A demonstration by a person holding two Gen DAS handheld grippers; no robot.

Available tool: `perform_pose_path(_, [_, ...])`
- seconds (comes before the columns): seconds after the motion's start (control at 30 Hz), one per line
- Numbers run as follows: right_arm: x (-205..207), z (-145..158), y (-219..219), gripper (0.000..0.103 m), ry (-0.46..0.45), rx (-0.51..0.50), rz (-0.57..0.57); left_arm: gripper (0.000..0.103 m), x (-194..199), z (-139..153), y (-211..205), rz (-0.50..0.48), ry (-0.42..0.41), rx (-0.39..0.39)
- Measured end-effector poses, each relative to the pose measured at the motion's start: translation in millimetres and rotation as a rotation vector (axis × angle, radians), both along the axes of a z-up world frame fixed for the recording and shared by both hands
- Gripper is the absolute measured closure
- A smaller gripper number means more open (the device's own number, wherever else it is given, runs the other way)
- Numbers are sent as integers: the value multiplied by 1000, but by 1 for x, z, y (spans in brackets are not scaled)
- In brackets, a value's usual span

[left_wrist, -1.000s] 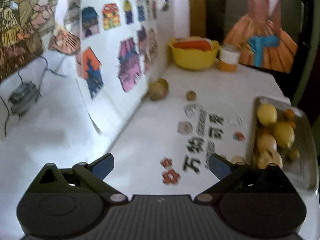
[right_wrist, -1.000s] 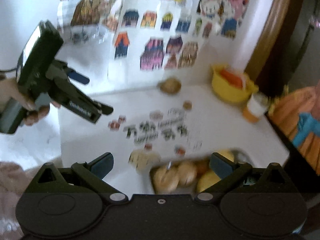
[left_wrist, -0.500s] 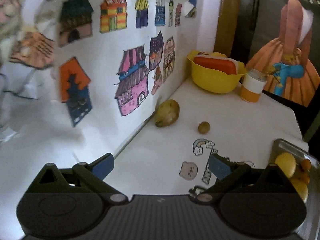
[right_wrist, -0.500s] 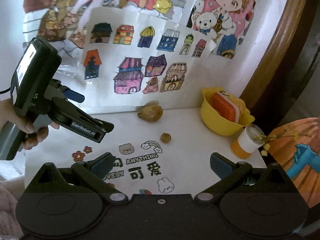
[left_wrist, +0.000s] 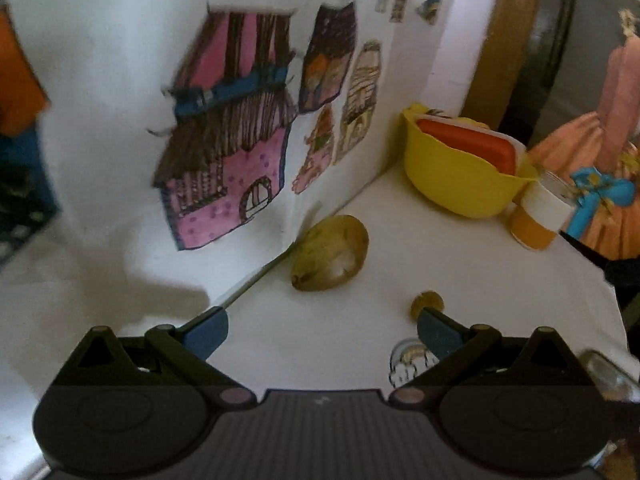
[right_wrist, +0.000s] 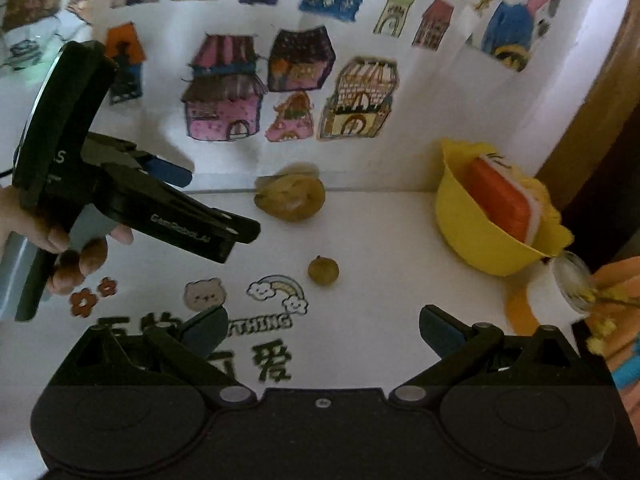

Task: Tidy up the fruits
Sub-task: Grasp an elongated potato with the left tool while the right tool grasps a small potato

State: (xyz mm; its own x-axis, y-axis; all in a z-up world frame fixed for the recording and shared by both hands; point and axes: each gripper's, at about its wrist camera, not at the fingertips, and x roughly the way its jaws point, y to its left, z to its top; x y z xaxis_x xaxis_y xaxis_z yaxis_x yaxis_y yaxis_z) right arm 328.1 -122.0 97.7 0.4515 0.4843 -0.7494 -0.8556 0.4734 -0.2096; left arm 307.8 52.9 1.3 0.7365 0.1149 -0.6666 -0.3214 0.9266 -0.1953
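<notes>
From the left wrist, the left gripper (left_wrist: 322, 332) hangs low over the white table (left_wrist: 460, 264) with its tongs spread wide and empty, aimed at the large brownish-yellow fruit (left_wrist: 331, 254) lying against the table's back edge by the picture-covered wall (left_wrist: 224, 128); a small round fruit (left_wrist: 427, 302) sits just beside the right fingertip, with a yellow bowl (left_wrist: 460, 184) and an orange-and-white cup (left_wrist: 538, 216) in the far right corner. From the right wrist, the right gripper (right_wrist: 322, 330) likewise gapes released above the table's printed stickers (right_wrist: 276, 292), the small fruit near the middle ahead of it. A hand (right_wrist: 76, 256) holds the left gripper tilted downward at the left, its tongs pointing toward the large fruit.

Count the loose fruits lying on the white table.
2: a big fruit against the back wall, a small fruit nearer the middle. More may sit out of view.
</notes>
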Motion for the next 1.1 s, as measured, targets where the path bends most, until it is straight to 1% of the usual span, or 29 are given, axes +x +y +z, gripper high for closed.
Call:
perform_pose_path(0.17, [31,-20,19,9,53,-5,14,1,21,-17,5,29,4,-42])
perform_pose_path(0.4, [52,-40,30,18,112,0,18,1,40,-28,3,41,-5,-29])
perform_pose_path(0.5, [55,-44,32,21,112,-13,17,1,46,-30,2,37,-10,-35])
perform_pose_path(0.57, [57,-46,33,25,116,-14,13,1,48,-31,1,33,-15,-33])
perform_pose_path(0.67, [60,-48,35,27,118,-13,11,4,54,-31,-2,21,-20,-23])
perform_pose_path(0.83, [66,-52,40,32,129,-15,16,6,62,-35,-2,25,-23,-28])
perform_pose_path(0.9, [69,-54,44,33,135,-20,21,6,65,-36,-2,28,-30,-17])
perform_pose_path(1.07, [76,-57,50,41,157,-9,21,7,71,-37,-2,36,-42,-15])
perform_pose_path(1.1, [77,-58,52,41,160,-6,22,8,74,-38,-3,36,-44,-15])
